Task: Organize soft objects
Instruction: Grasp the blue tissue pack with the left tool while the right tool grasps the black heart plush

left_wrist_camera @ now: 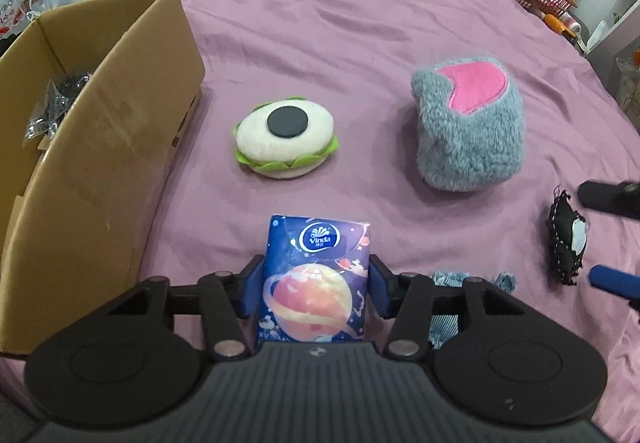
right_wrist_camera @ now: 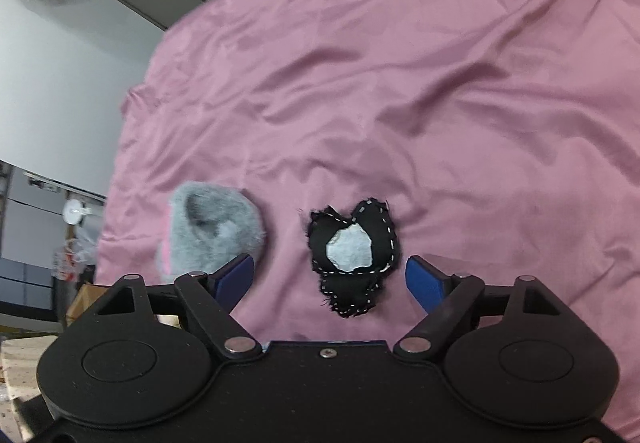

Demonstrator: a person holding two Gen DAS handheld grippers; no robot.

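Tissue pack (left_wrist_camera: 316,279) sits clamped between the left hand-held gripper (left_wrist_camera: 317,289) pads, above the pink sheet (left_wrist_camera: 320,43), near the cardboard box (left_wrist_camera: 100,147). From the right wrist, the right hand-held gripper (right_wrist_camera: 330,279) is spread apart around a black patch toy (right_wrist_camera: 352,255), not touching it.

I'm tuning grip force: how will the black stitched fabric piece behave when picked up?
The black stitched fabric piece looks thin with frayed edges, so it will probably flop and fold. It seems light and lies flat on the purple sheet, so the open right gripper may snag sheet too.
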